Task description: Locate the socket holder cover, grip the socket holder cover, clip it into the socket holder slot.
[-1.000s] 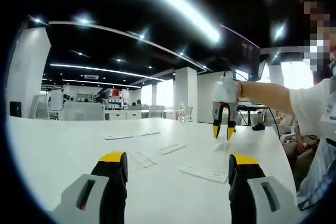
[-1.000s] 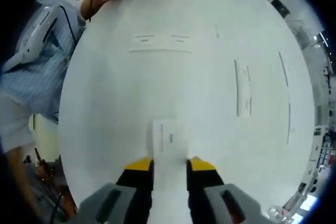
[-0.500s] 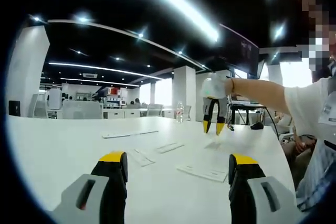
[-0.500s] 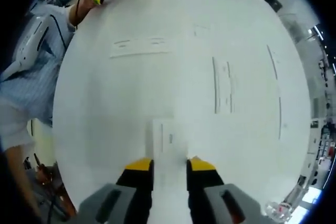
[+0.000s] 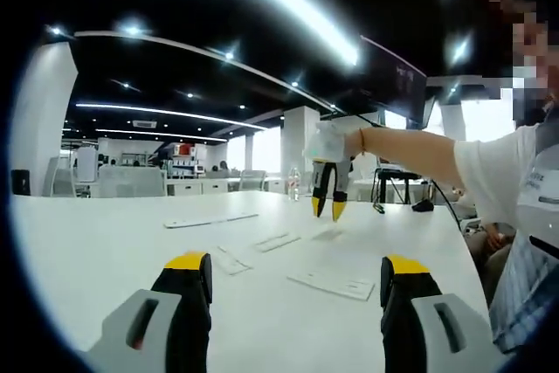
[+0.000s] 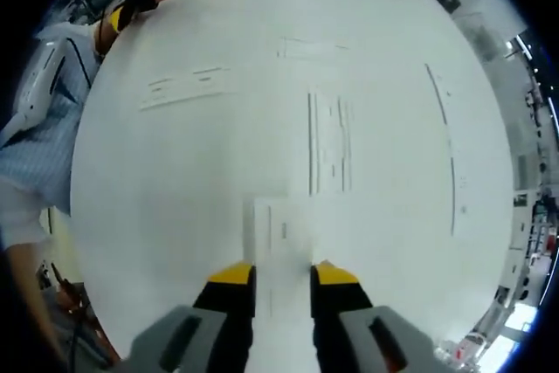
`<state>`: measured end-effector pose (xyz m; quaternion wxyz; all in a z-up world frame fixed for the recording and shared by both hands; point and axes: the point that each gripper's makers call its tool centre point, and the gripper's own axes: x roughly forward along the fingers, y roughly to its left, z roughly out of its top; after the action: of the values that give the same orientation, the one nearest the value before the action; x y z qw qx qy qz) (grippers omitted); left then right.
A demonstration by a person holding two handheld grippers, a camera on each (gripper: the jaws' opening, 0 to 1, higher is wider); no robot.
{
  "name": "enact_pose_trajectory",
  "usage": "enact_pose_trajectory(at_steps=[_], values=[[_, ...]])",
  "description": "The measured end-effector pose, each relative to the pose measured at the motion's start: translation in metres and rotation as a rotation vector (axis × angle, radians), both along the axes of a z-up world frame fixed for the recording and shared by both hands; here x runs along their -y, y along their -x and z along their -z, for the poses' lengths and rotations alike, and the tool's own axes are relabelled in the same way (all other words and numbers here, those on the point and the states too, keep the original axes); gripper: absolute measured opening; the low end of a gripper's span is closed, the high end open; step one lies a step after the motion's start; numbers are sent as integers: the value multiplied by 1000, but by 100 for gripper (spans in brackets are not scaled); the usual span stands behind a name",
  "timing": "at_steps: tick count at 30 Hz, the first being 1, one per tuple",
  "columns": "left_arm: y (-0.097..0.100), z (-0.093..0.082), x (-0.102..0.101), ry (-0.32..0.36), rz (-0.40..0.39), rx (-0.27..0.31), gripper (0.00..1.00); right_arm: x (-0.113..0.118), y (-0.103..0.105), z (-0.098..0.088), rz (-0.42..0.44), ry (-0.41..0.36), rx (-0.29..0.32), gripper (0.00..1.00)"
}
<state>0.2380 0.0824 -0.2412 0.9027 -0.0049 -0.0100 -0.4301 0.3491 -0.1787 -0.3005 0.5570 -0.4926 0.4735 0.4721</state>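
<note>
My right gripper (image 6: 282,275) is pinching the white socket holder cover (image 6: 281,238) at the bottom middle of the right gripper view, above the white table (image 6: 393,58). My left gripper (image 5: 293,272) is spread wide, holding nothing. Next I think I need to line the cover up with the long socket holder (image 6: 328,142) in the middle and clip it in.

R hand-held gripper (image 5: 328,208), clamping the cover (image 6: 281,231), shifts left across the bench (image 5: 105,251) vs 1 s ago, now above a slotted strip (image 6: 328,143).

Smooth matt white table (image 6: 175,216); flat white plastic-looking cover (image 6: 281,233).
</note>
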Motion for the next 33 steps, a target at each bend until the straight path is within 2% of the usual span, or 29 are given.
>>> enact_pose_trajectory(at_steps=[12,33], values=[[6,7,8,-42,34,-2,79,-3,-21,10,21,-3,-7,25],[10,14,12,-67,54,-11,79,0,-33,29,25,35,-34,25]])
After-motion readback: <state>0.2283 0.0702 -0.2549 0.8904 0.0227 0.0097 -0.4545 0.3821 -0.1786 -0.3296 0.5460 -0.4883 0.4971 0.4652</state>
